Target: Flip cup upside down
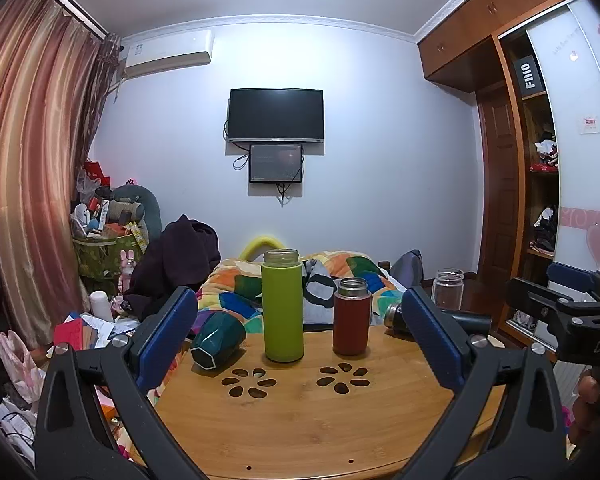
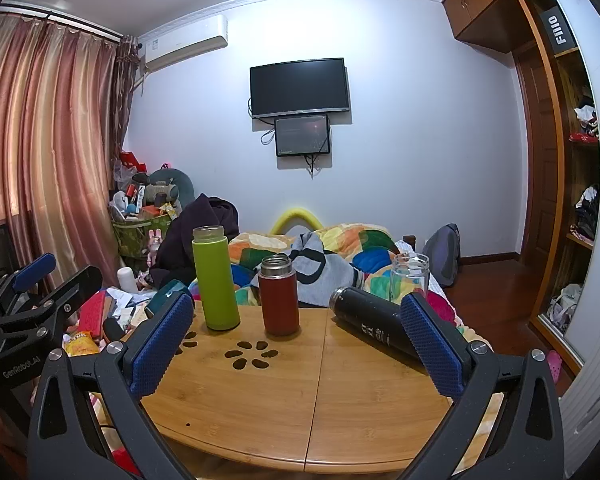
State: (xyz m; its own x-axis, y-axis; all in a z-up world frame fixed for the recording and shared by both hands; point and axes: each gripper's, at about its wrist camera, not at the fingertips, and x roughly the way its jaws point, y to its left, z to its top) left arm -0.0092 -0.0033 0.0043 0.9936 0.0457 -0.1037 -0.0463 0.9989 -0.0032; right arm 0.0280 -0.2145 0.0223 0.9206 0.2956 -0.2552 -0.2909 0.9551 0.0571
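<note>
A round wooden table (image 1: 300,420) (image 2: 300,400) holds several cups. A tall green cup (image 1: 283,306) (image 2: 216,280) and a red cup (image 1: 351,317) (image 2: 279,295) stand upright, mouths up. A dark green faceted cup (image 1: 216,342) lies on its side at the left. A black flask (image 2: 374,324) (image 1: 396,316) lies on its side at the right. A clear glass jar (image 1: 447,289) (image 2: 409,276) stands upright behind it. My left gripper (image 1: 300,328) is open and empty, facing the green and red cups. My right gripper (image 2: 296,328) is open and empty, near the black flask.
A bed with a colourful quilt (image 1: 340,276) lies behind the table. Clutter and a basket (image 1: 108,248) fill the left side by the curtain. A wardrobe (image 2: 572,200) stands at the right. A TV (image 1: 276,114) hangs on the far wall.
</note>
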